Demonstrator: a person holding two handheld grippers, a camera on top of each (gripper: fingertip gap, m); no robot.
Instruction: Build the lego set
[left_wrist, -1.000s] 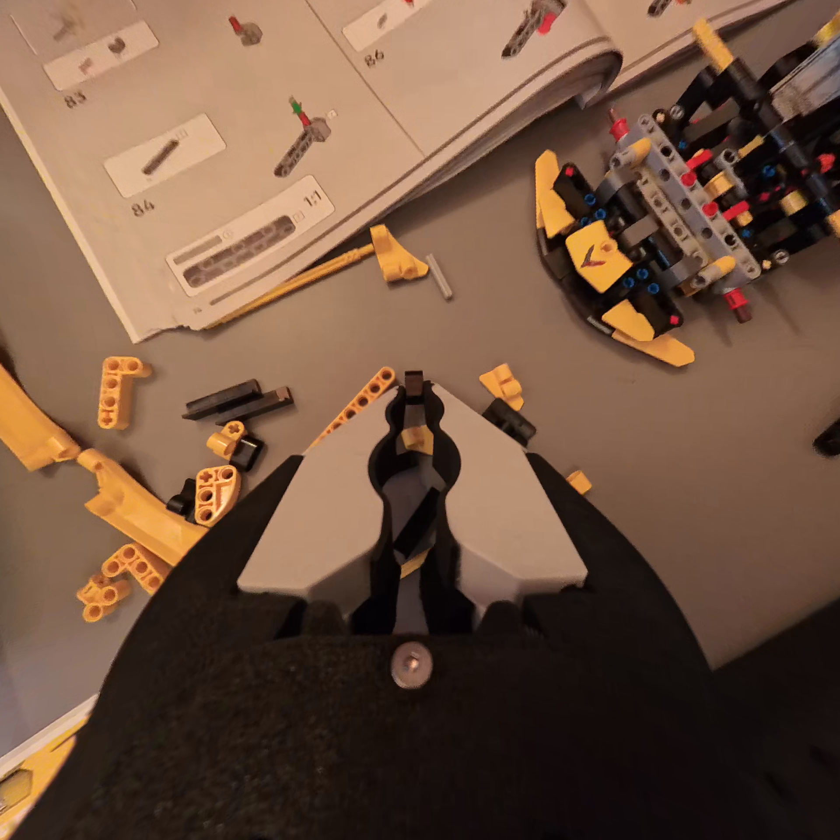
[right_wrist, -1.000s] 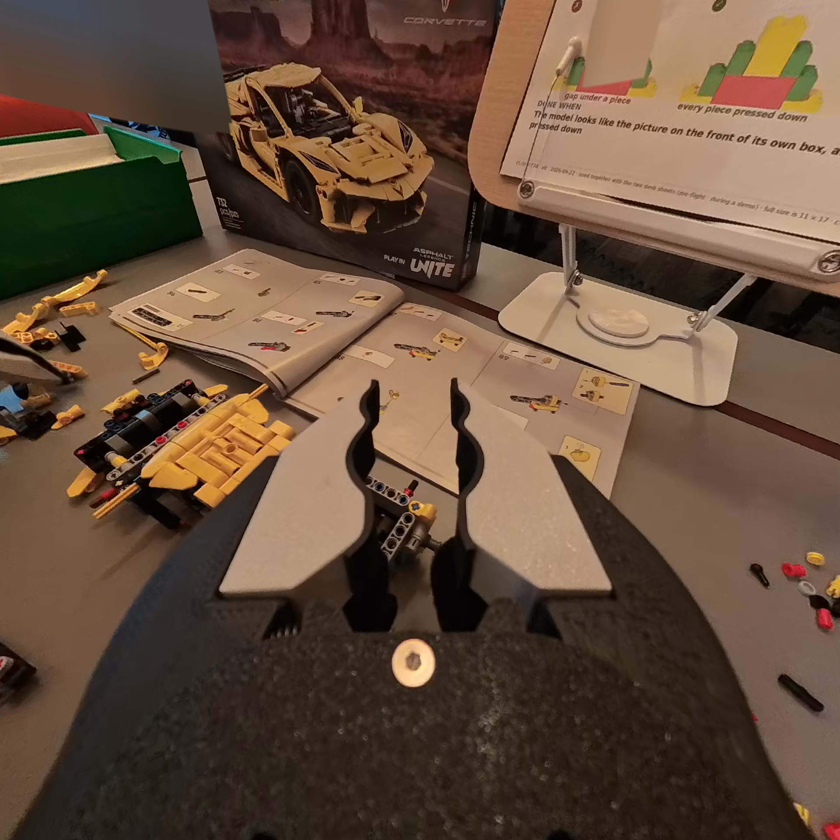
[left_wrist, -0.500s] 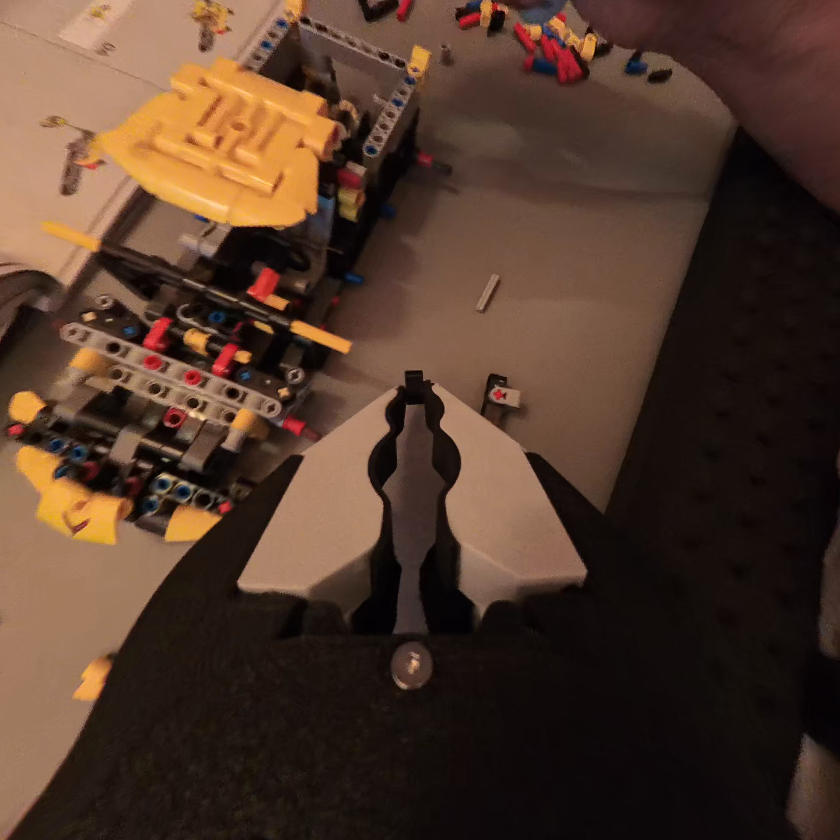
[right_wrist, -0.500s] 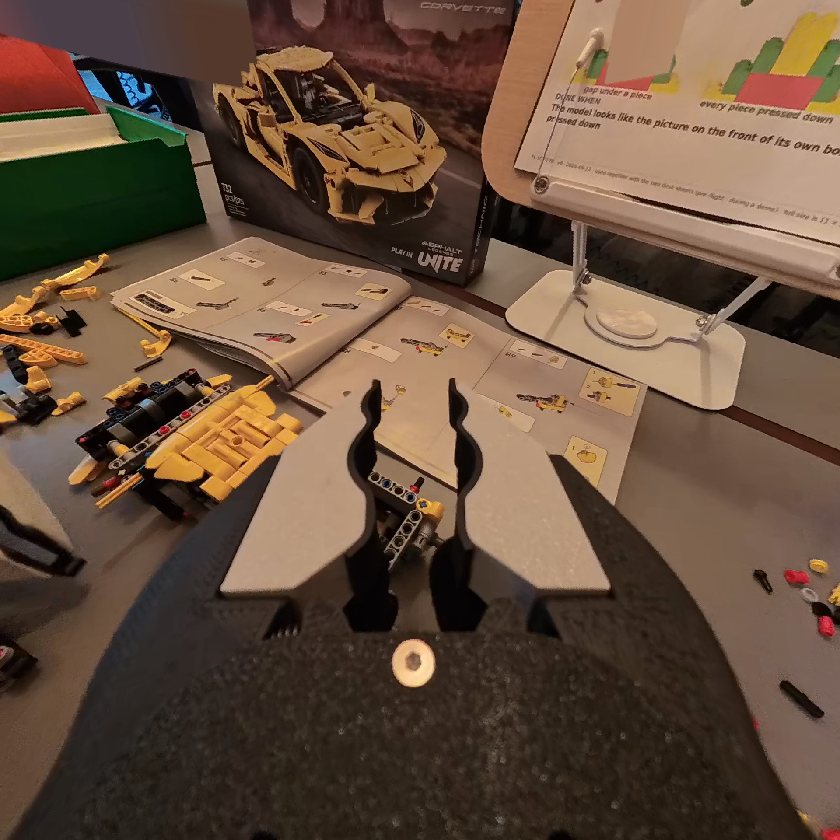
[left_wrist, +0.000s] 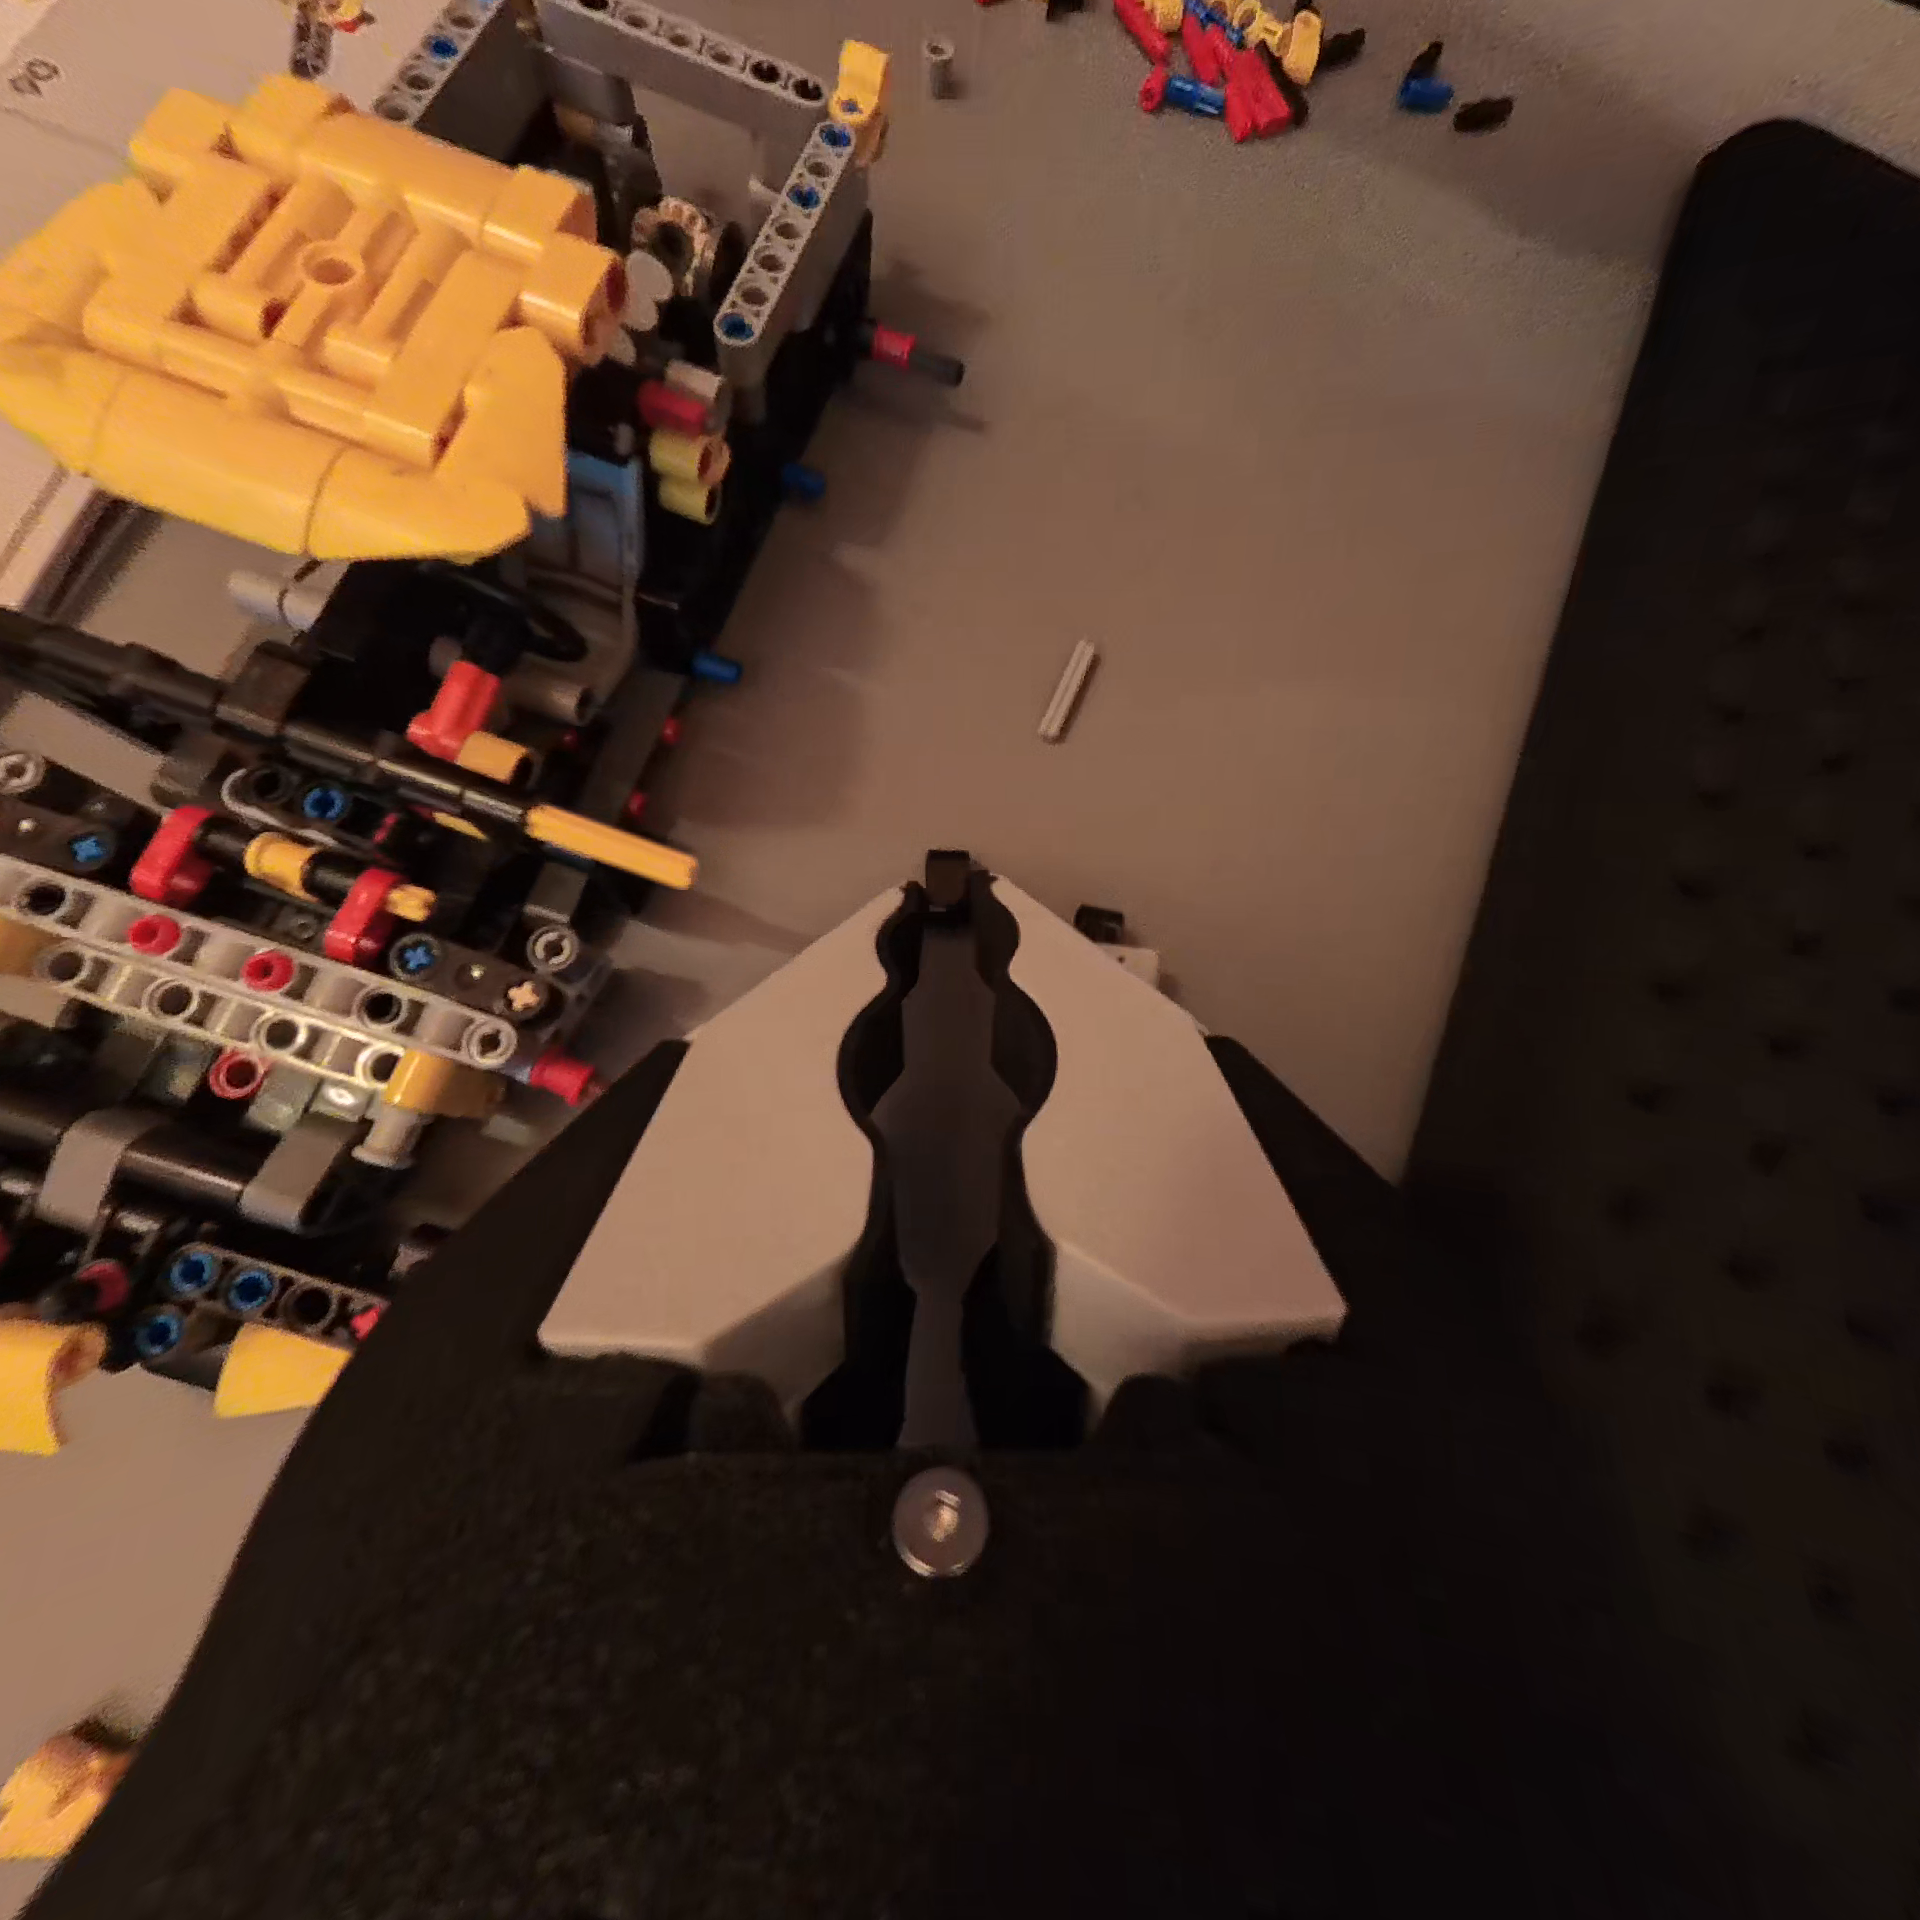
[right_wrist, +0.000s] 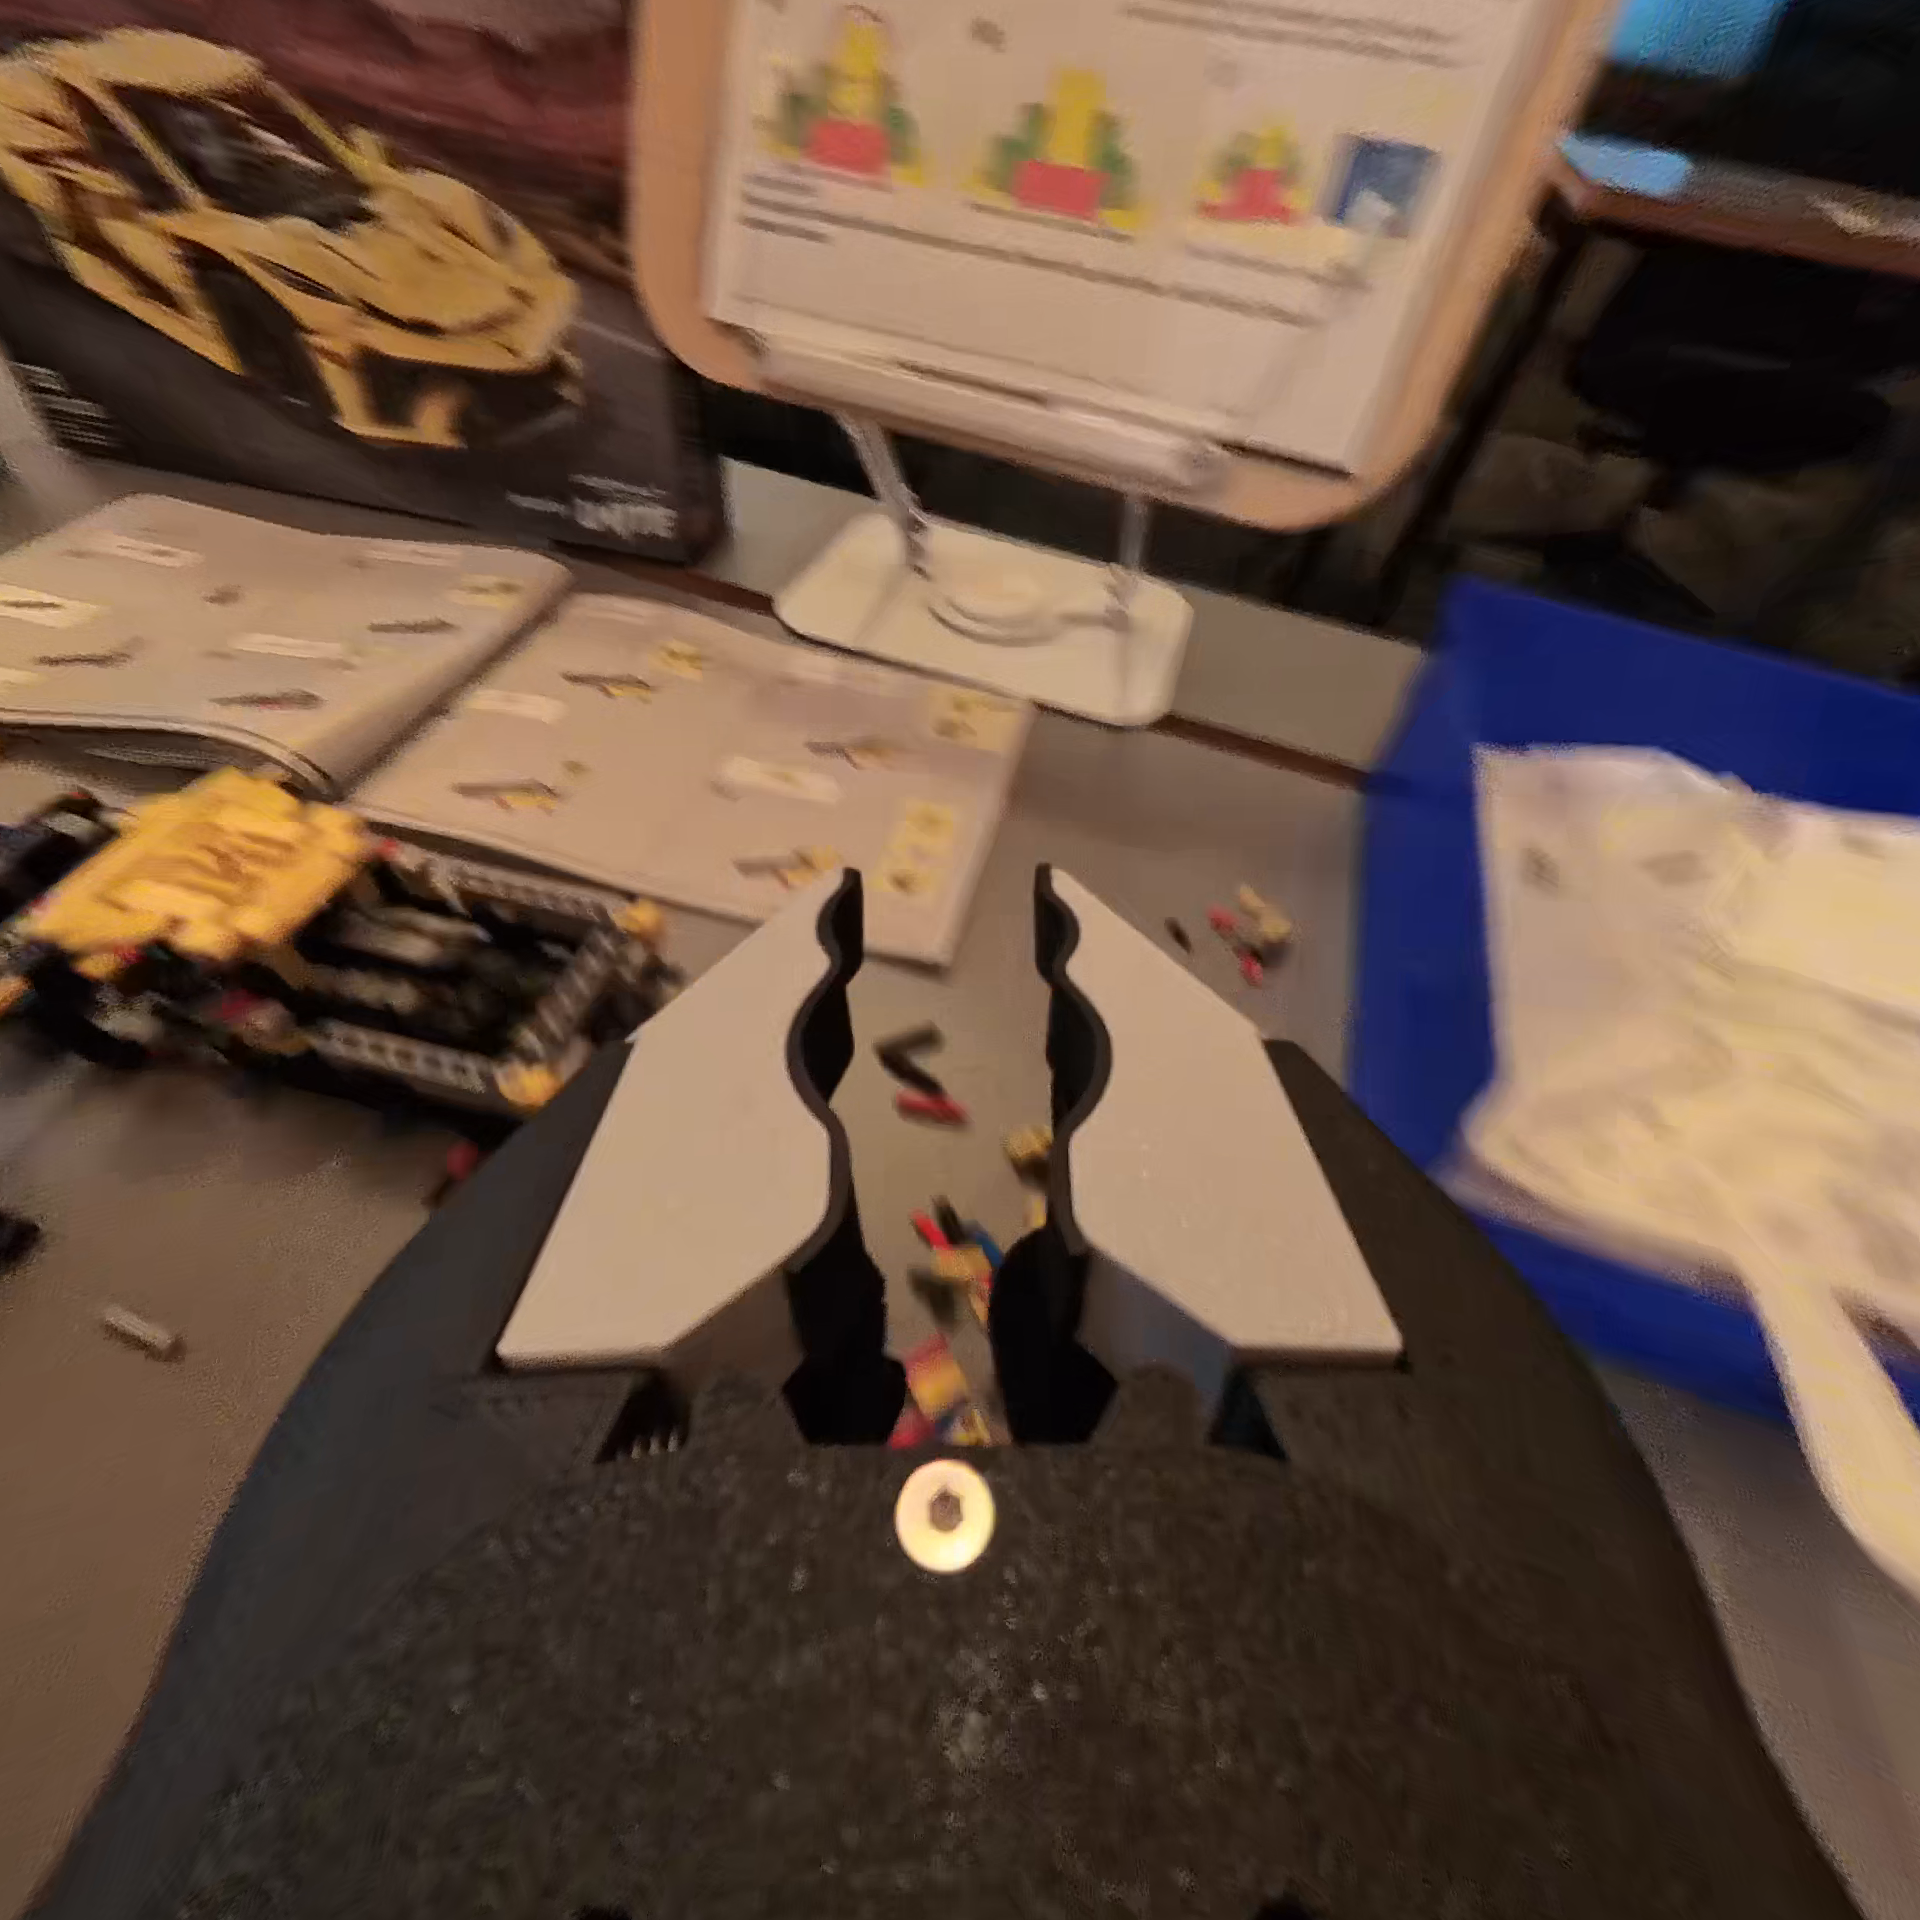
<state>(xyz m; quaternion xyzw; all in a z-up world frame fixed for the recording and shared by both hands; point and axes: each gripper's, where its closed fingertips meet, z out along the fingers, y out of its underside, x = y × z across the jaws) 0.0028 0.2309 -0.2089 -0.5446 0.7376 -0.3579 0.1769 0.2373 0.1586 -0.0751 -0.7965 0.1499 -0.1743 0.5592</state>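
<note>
Left gripper clenched on small black piece, frame centre. Right gripper released, empty. Half-built car left of frame: light, rigid, fragile joints; grip grey beams.

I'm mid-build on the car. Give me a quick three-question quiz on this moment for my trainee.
1. True or false: the right tongs are clamped on a brick.
2. What do the left tongs pinch at their tips? A) a small black piece B) a yellow curved panel C) a red pin
3. In the left wrist view, on which side of the partly built yellow-and-black car model does the loose thin grey axle lie on the table?

Key: 1. False: they are open and empty. 2. A. 3. To its right in the picture, apart from it.
</note>
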